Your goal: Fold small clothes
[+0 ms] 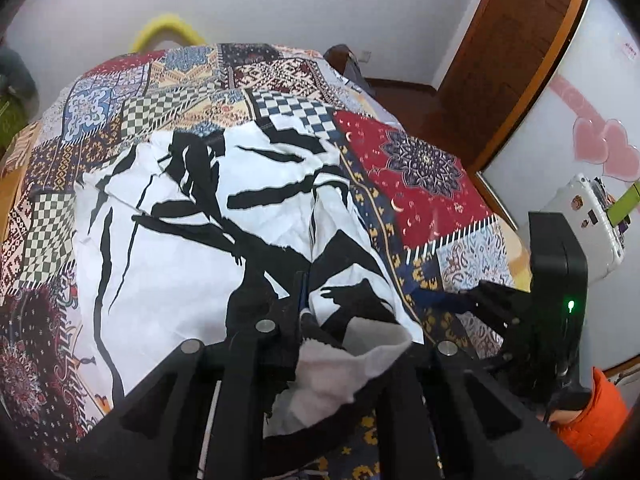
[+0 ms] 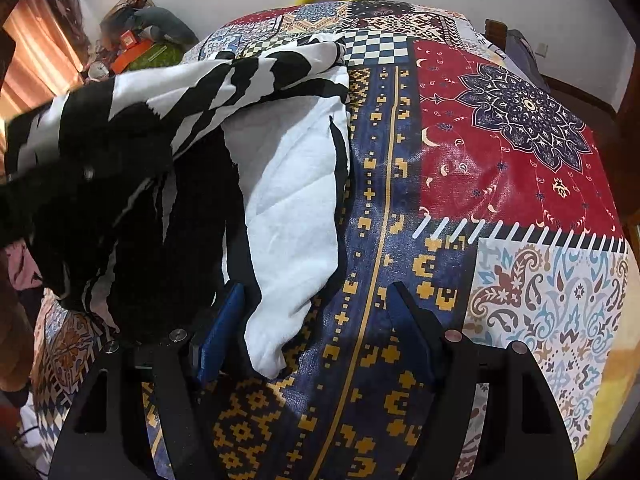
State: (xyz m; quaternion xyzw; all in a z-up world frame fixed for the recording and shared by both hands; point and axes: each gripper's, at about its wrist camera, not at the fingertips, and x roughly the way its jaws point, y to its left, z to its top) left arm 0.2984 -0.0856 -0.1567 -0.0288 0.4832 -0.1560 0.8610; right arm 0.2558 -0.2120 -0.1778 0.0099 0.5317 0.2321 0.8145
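Note:
A small black-and-white patterned garment (image 1: 192, 240) lies spread on a table under a patchwork cloth (image 1: 420, 176). My left gripper (image 1: 308, 320) is shut on the garment's near right edge and lifts a fold of it, white lining showing. In the right wrist view the same garment (image 2: 288, 184) is bunched at the left, one end raised by the left gripper's dark body (image 2: 80, 168). My right gripper (image 2: 316, 320) is open; a white flap of the garment hangs against its left blue pad (image 2: 224, 332). The right gripper also shows in the left wrist view (image 1: 496, 304).
The patchwork cloth (image 2: 520, 160) covers the whole table. A yellow curved object (image 1: 168, 28) stands behind the far edge. A wooden door frame (image 1: 512, 60) and a white appliance (image 1: 588, 216) are to the right. Cluttered items (image 2: 136, 44) sit far left.

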